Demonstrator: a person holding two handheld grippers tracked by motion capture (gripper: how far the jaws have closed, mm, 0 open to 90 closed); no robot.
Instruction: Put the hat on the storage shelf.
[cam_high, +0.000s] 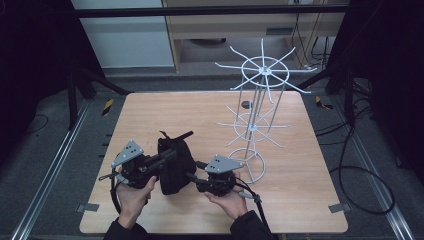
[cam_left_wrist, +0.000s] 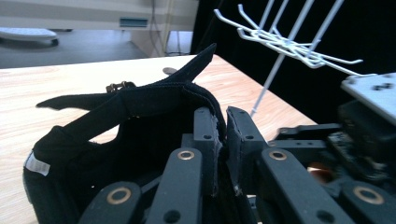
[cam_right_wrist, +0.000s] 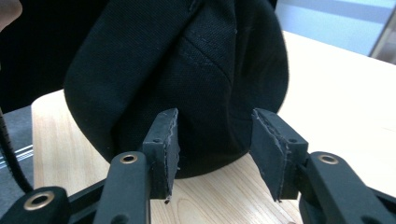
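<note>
The left hand-held gripper (cam_high: 167, 156) has its jaws pinched tight on the rim of a black cap (cam_high: 175, 167), holding that edge up off the wooden surface (cam_high: 300, 165). The right hand-held gripper (cam_high: 192, 176) sits just at the cap's 4 o'clock side, its jaws parted, the crown bulging close before them but not pressed by either pad (cam_right_wrist: 164, 149). The white wire rack (cam_high: 255, 120) stands well apart at the cap's 2 o'clock, all its hooks bare. As a judgement, the cap is picked up by one side only; carrying it over and hanging it on a hook is all left to do. The cap is soft dark fabric, slumped and folded, with a strap sticking up and a small white label inside.
</note>
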